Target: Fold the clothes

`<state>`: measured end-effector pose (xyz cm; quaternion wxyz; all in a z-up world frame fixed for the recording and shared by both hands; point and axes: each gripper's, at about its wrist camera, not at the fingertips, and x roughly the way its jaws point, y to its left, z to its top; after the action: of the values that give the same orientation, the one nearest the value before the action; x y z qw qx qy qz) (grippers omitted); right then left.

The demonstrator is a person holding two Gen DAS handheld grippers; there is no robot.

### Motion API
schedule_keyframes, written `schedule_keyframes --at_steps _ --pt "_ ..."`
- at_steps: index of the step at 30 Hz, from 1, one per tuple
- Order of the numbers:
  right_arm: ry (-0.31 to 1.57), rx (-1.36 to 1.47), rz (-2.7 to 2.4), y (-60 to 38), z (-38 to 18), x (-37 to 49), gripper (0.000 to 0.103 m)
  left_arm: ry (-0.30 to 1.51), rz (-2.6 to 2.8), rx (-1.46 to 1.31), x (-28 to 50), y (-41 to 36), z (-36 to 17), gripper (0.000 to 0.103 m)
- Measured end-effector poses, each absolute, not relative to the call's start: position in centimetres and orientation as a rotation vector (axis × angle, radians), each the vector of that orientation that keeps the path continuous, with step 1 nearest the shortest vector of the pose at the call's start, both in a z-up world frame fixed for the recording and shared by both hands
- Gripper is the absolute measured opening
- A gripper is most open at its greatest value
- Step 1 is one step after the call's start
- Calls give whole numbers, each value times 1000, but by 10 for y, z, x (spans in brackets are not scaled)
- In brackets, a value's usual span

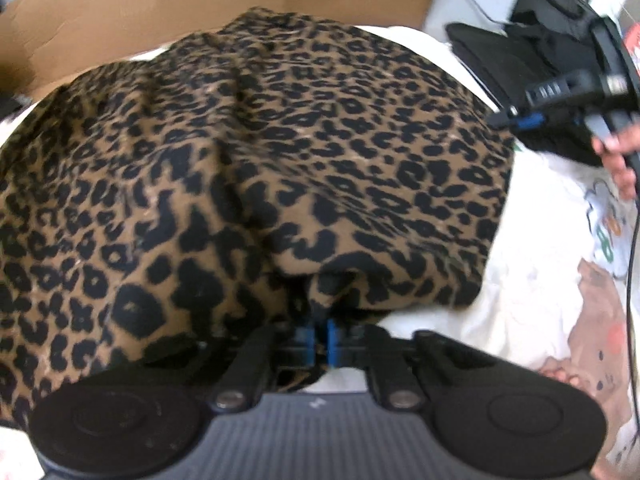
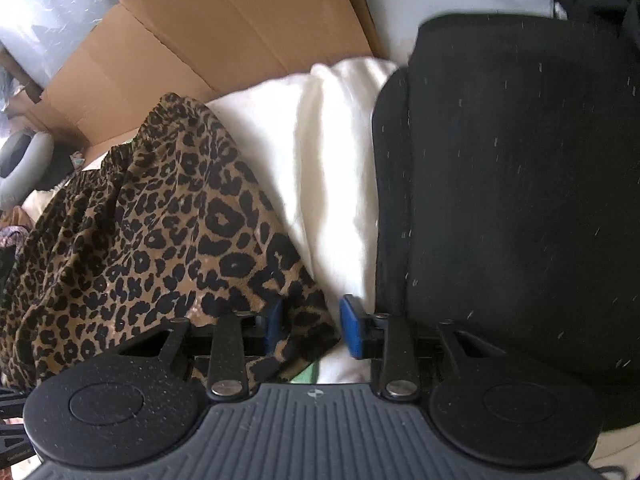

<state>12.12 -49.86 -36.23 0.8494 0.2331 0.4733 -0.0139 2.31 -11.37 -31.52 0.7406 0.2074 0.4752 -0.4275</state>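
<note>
A leopard-print garment (image 1: 256,160) lies spread over white bedding (image 1: 532,248) and fills most of the left wrist view. My left gripper (image 1: 320,340) is at its near hem, blue pads nearly touching, shut on a fold of the fabric that drapes over the fingers. In the right wrist view the same leopard-print garment (image 2: 160,232) lies at the left, its elastic waistband at the far end. My right gripper (image 2: 312,324) stands open, with the garment's near corner lying between its blue fingers (image 2: 352,328). It also shows as the right gripper (image 1: 520,120) at the garment's right edge, held by a hand (image 1: 616,160).
A cardboard box (image 2: 240,24) stands along the back. A black fabric (image 2: 520,200) covers the right side over the white bedding (image 2: 320,140). A grey ring-shaped object (image 2: 24,164) sits far left. A printed white cloth (image 1: 600,220) and a cable (image 1: 632,264) lie at the right.
</note>
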Motion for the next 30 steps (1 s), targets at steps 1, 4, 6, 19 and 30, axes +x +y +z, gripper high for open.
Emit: schedule_keyframes --at_steps 1,4,6,19,30 --pt "999 506 -28 -499 -365 120 23 1044 -939 453 23 -111 -313 4" --pt "992 502 -24 -499 -358 117 6 1046 -954 451 19 -105 -303 3" --pt "985 492 -19 -499 -351 116 4 1047 -966 444 16 -100 -294 3" --pt "898 418 -16 -512 -289 119 2 1072 -1074 315 7 -93 -257 2" --pt "907 363 6 -520 -278 138 3 1103 -1081 368 5 -92 -287 2"
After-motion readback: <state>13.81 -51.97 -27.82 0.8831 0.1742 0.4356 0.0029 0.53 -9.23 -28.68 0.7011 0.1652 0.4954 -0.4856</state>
